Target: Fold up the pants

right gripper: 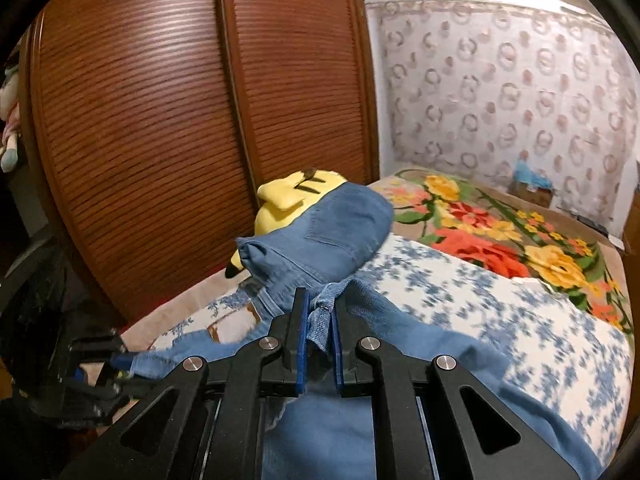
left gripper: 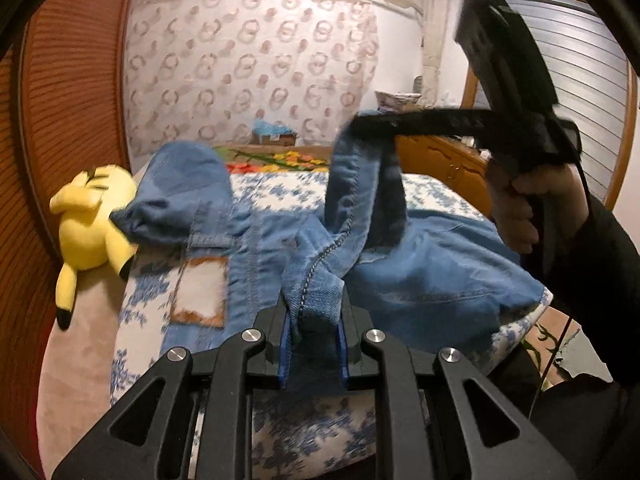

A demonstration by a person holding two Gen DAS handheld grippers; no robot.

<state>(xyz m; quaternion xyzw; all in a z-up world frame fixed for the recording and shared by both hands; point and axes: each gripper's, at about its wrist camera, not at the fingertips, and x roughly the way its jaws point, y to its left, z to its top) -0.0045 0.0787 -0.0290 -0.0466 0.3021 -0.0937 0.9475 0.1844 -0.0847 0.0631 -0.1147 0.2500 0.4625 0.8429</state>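
Blue denim pants [left gripper: 420, 276] lie rumpled on the bed, one part draped over a yellow plush toy [left gripper: 90, 220]. My left gripper [left gripper: 314, 328] is shut on a bunched fold of the denim near the bed's front edge. My right gripper [left gripper: 360, 126] shows in the left wrist view, raised above the bed, shut on a strip of denim that hangs down from it. In the right wrist view the right gripper [right gripper: 320, 312] pinches a hem of the pants [right gripper: 332, 224]. The left gripper [right gripper: 108, 364] shows at lower left, holding denim.
The bed has a blue-and-white floral sheet [right gripper: 500, 308] and a bright flowered blanket [right gripper: 500, 236] at the far end. A slatted wooden wardrobe [right gripper: 160, 120] stands beside the bed. The plush toy [right gripper: 296, 196] lies by the wardrobe. A wooden cabinet [left gripper: 444, 160] stands at the right.
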